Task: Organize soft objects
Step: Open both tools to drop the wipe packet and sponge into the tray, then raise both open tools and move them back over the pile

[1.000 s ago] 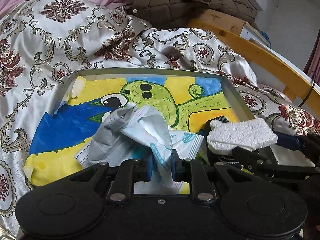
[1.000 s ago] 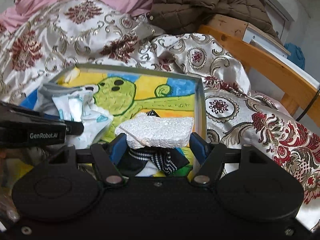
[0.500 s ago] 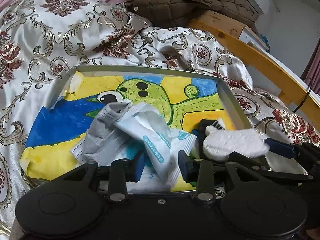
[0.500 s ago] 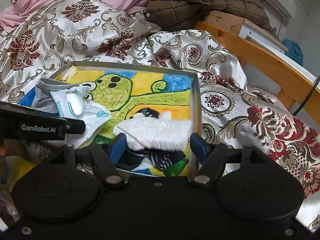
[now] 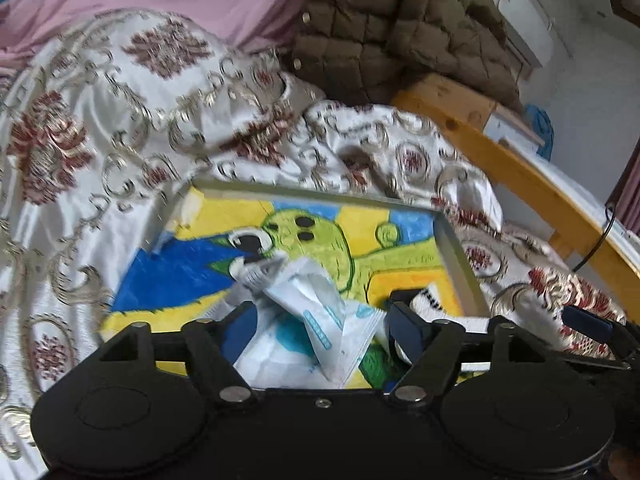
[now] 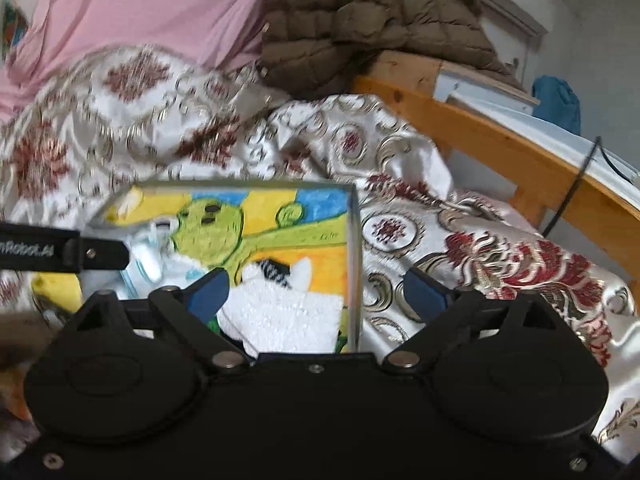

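Observation:
A shallow tray (image 5: pixel 454 248) with a painted green cartoon on its floor lies on the bed. In it, a pile of white-and-blue packets (image 5: pixel 320 312) rests on a grey cloth piece (image 5: pixel 256 272). My left gripper (image 5: pixel 320 330) hovers just above the pile with its jaws opening, the pads clear of the packets. A white sponge (image 6: pixel 288 316) lies on a black-and-white sock (image 6: pixel 276 270) at the tray's (image 6: pixel 354 240) right side. Over the sponge, my right gripper (image 6: pixel 320 294) is also opening and touches nothing; its right pad is beyond the tray wall.
A patterned satin bedspread (image 5: pixel 120 120) surrounds the tray. Behind it lie a brown quilted jacket (image 5: pixel 400 28) and pink bedding (image 6: pixel 140 8). A wooden bed rail (image 6: pixel 500 152) with a black cable (image 6: pixel 576 188) runs along the right.
Both grippers opened and lifted back. The left let go of the packets, which stayed in the tray. The right released the white sponge, which dropped onto the sock.

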